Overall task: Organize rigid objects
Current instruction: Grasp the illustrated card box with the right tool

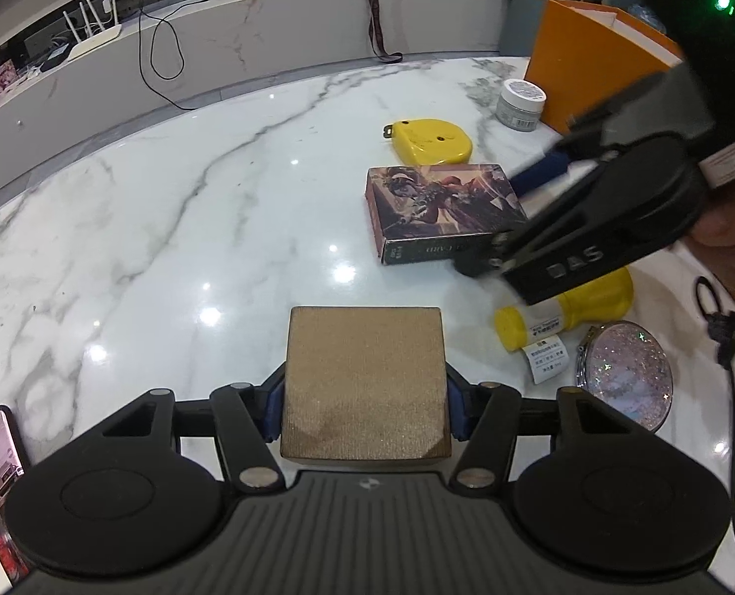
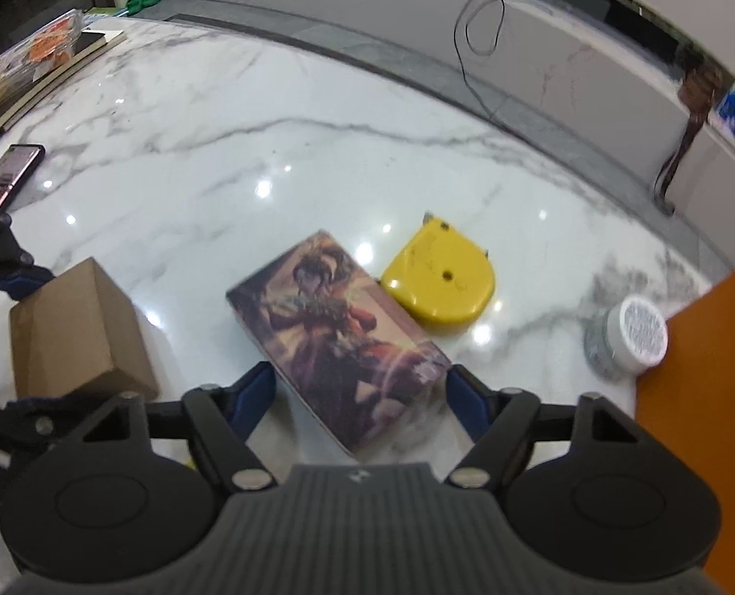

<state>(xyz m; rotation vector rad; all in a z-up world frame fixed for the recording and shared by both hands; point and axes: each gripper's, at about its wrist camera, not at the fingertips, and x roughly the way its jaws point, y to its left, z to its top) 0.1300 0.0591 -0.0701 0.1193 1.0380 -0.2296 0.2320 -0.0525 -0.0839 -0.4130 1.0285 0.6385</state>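
1. Blue pads of the left gripper (image 1: 365, 399) pressed both flanks of the brown cardboard box (image 1: 367, 386), which sat on the marble table (image 1: 169, 228) squarely between them; the grip looked low and near the box's close end, so a lift might have let the far end droop or swing.
2. Blue pads of the right gripper (image 2: 360, 396) stood either side of the illustrated card box (image 2: 337, 347), which lay flat but skewed across the gap. Whether the pads truly bit on it I could not tell: blur hid the contact, and the left pad seemed just clear of the edge.
3. Because that box sat diagonal to the fingers, a squeeze would likely have caught corners, not faces. It could then have twisted, skidded on the glossy stone, or popped free.
4. Just beyond it lay the yellow tape measure (image 2: 439, 282), near enough that a shoved or spinning card box could have knocked it.
5. Both tools worked close together; in the left view the right gripper's body hung over the yellow bottle (image 1: 560, 312) and beside the glitter compact (image 1: 622, 377). A careless sweep might have toppled or scattered them.
6. Farther out, the white jar (image 2: 625, 337) stood touching or just beside the orange box (image 2: 704, 396), probably safe unless the right hand swung wide.
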